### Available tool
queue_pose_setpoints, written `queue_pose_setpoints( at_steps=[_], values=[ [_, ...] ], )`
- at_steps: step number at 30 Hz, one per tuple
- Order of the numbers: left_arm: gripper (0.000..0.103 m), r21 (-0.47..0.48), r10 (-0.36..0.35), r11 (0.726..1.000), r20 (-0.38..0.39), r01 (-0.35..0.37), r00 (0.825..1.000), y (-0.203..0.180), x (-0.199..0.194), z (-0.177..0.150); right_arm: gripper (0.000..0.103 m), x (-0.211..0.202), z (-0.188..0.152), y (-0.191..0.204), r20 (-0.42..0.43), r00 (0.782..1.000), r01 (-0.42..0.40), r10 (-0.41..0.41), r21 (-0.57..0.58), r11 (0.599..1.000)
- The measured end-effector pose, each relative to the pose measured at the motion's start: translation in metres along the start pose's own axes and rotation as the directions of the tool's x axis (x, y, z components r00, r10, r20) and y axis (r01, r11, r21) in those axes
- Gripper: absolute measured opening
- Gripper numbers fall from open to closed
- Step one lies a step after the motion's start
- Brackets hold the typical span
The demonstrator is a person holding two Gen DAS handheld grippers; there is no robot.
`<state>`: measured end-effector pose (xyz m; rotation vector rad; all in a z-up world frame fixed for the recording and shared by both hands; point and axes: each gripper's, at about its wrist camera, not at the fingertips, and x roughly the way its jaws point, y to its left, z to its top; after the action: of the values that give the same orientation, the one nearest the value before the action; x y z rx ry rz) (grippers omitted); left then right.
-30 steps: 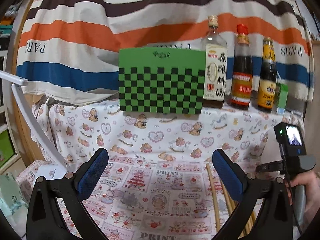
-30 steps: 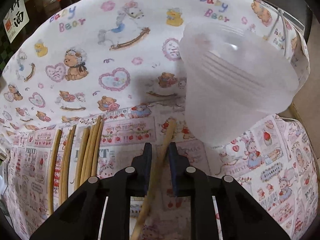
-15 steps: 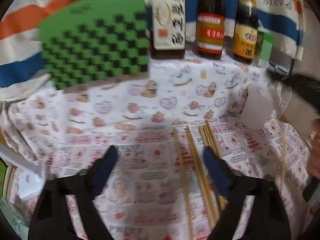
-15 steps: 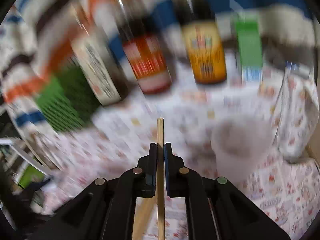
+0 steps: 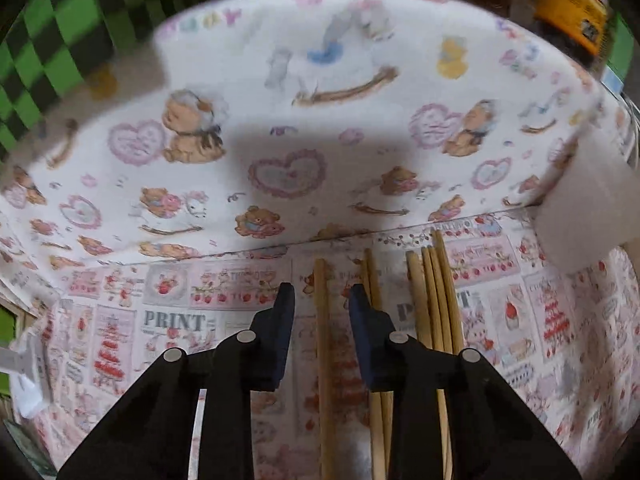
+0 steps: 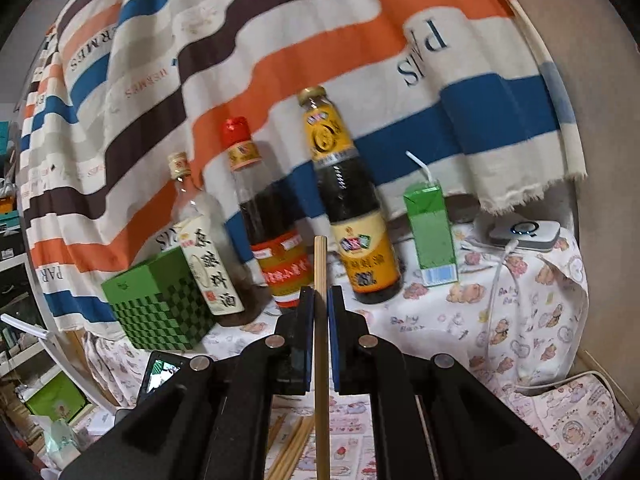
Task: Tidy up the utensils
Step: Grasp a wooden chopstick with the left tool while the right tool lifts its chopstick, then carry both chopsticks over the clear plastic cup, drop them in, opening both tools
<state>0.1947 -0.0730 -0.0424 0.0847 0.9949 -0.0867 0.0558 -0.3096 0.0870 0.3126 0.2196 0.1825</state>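
While my left gripper [image 5: 321,305] tilts down at the printed cloth [image 5: 280,92], I count six chopsticks lying there: one chopstick [image 5: 322,344] between its pads, untouched as the jaws have just been closing, two under the right pad, three beyond. Behind stand three bottles [image 6: 344,200], one green checkered box [image 6: 160,300], one carton [image 6: 430,236]. My right gripper [image 6: 320,308], near level, pinches a seventh chopstick [image 6: 321,280].

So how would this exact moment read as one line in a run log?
left gripper: closing around one lying wooden chopstick, pads not touching | right gripper: shut on lifted wooden chopstick
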Motion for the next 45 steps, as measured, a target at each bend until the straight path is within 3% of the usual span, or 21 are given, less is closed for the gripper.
queue_pose_setpoints(
  at_steps=[6,7,8,11,16,20,23,27,30,31,34,36,41,45],
  values=[
    [0.026,-0.046,-0.003,0.999,-0.027,0.002,1.0,0.005,0.018,0.003,0.008,0.01,-0.006,-0.011,-0.028,1.0,0.013,-0.013,0.021,1.0],
    [0.022,-0.043,-0.004,0.999,-0.027,0.003,1.0,0.005,0.019,0.004,0.008,0.011,-0.006,-0.013,-0.032,0.999,0.012,-0.012,0.028,1.0],
    [0.01,-0.042,-0.012,0.999,-0.03,0.011,0.999,0.004,0.02,0.004,0.008,0.012,-0.007,-0.015,-0.035,0.999,0.009,-0.007,0.035,0.999],
    [0.006,-0.038,-0.02,0.999,-0.031,0.019,0.999,0.004,0.019,0.001,0.008,0.016,-0.007,-0.015,-0.051,0.999,-0.008,0.009,0.026,1.0],
    [0.006,0.009,0.002,1.0,0.091,-0.002,0.996,0.006,-0.034,0.01,0.008,0.022,-0.009,-0.015,-0.089,0.994,-0.063,0.064,0.019,0.998],
    [0.006,0.026,-0.019,1.0,0.213,0.013,0.977,0.006,-0.094,0.018,0.008,0.018,-0.006,-0.011,-0.083,0.99,-0.112,0.112,0.014,0.994],
    [0.006,0.039,-0.035,0.999,0.321,0.024,0.946,0.006,-0.144,0.019,0.008,0.012,-0.004,-0.008,-0.058,0.993,-0.104,0.103,-0.005,0.995],
    [0.006,0.047,-0.074,0.997,0.47,0.059,0.88,0.001,-0.214,0.014,0.008,0.003,0.001,-0.014,0.004,0.998,-0.061,0.06,0.025,0.998],
    [0.006,0.053,-0.089,0.996,0.565,0.072,0.82,-0.005,-0.237,0.01,0.008,-0.008,0.004,-0.018,0.101,0.991,0.088,-0.089,0.022,0.996],
    [0.006,0.053,-0.095,0.996,0.594,0.079,0.799,-0.007,-0.243,0.008,0.008,-0.015,0.002,-0.022,0.156,0.973,0.164,-0.171,0.056,0.985],
    [0.006,0.055,-0.12,0.992,0.641,0.111,0.758,-0.013,-0.256,0.005,0.008,-0.02,-0.001,-0.038,0.199,0.948,0.22,-0.248,0.153,0.964],
    [0.006,0.066,-0.158,0.986,0.655,0.153,0.739,-0.016,-0.256,0.006,0.008,-0.024,-0.001,-0.049,0.214,0.942,0.217,-0.26,0.206,0.954],
    [0.006,0.12,-0.225,0.973,0.689,0.198,0.689,-0.044,-0.262,0.014,0.008,-0.029,0.019,-0.073,0.231,0.953,0.118,-0.197,0.318,0.941],
    [0.006,0.159,-0.296,0.951,0.71,0.264,0.638,-0.063,-0.274,0.029,0.008,-0.034,0.051,-0.067,0.321,0.919,0.149,-0.227,0.251,0.956]
  ],
)
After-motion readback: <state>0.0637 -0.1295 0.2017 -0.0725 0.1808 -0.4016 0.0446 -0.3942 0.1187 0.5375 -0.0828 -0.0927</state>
